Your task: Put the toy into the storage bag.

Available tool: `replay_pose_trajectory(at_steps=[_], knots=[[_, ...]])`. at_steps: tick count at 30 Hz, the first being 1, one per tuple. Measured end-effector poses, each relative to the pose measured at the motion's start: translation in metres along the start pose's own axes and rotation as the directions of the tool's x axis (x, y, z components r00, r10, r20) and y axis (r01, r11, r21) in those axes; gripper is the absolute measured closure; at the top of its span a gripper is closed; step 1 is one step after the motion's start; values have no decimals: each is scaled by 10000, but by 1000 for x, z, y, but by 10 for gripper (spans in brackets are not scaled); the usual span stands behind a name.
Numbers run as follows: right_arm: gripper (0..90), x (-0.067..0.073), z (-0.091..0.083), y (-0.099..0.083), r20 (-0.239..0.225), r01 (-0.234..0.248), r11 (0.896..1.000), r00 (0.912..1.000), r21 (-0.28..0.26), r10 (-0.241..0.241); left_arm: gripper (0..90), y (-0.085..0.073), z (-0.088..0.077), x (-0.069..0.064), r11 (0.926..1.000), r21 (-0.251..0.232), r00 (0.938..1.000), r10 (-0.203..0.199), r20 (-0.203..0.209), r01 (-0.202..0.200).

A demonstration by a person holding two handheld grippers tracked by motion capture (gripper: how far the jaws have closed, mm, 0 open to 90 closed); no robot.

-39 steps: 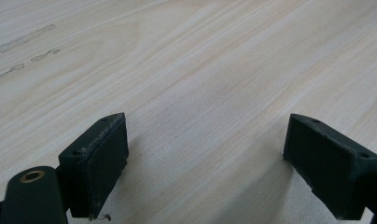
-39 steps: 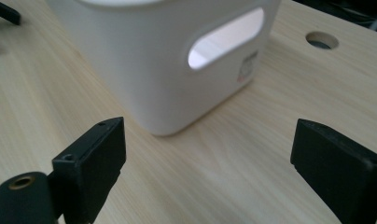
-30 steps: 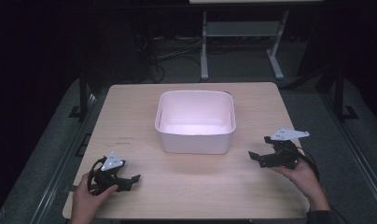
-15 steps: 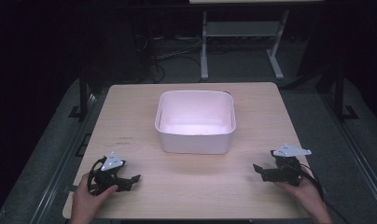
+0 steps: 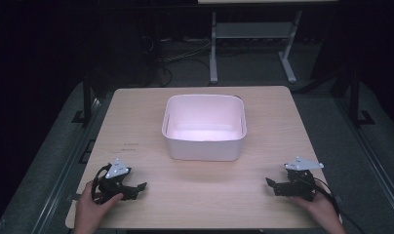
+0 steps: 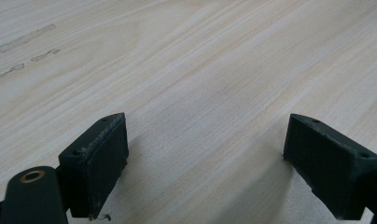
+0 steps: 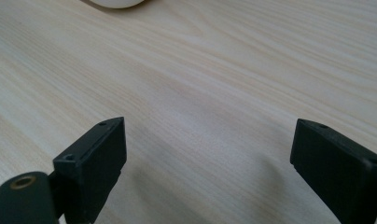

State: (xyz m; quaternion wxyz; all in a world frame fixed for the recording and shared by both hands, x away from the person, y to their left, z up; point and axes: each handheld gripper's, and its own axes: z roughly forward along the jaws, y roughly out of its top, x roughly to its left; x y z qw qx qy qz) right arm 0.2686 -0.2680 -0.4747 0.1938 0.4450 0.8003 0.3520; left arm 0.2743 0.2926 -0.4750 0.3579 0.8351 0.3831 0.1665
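A white rectangular tub (image 5: 204,127) stands empty in the middle of the light wooden table (image 5: 136,112). My left gripper (image 5: 136,187) rests low over the table's front left, held by a hand, jaws pointing right. In the left gripper view the left gripper (image 6: 205,154) is open, with bare wood between its pads. My right gripper (image 5: 272,185) sits at the front right, jaws pointing left toward the middle. The right gripper (image 7: 207,161) is open too, nothing between its jaws, and the tub's rim (image 7: 115,3) peeks in at the top edge.
Faint pencil marks (image 5: 129,147) lie on the wood left of the tub. Beyond the table stand a white metal frame (image 5: 248,44) and cables on the dark floor. Black rails (image 5: 73,156) run along both sides of the table.
My right gripper has come down and back toward the front edge of the table. The left gripper and the tub have stayed where they were.
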Motion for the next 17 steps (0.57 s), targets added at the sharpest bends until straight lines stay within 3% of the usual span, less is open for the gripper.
replay_pose_trajectory(at_steps=[5, 11, 17], knots=[[98, 2, 5, -3, 39, 90, 9996, 10000, 264, -91, 132, 0, 0, 0, 10000, 1, 10000, 5, 1, -5], [97, 2, 7, -3, -243, -134, 9995, 9996, 287, 141, 131, 0, 0, 0, 10000, 0, 10000, -1, 2, 1], [96, 2, 7, -4, -244, -124, 9995, 9996, 289, 131, 131, 0, 0, 0, 10000, 3, 10000, 2, -5, -2]])
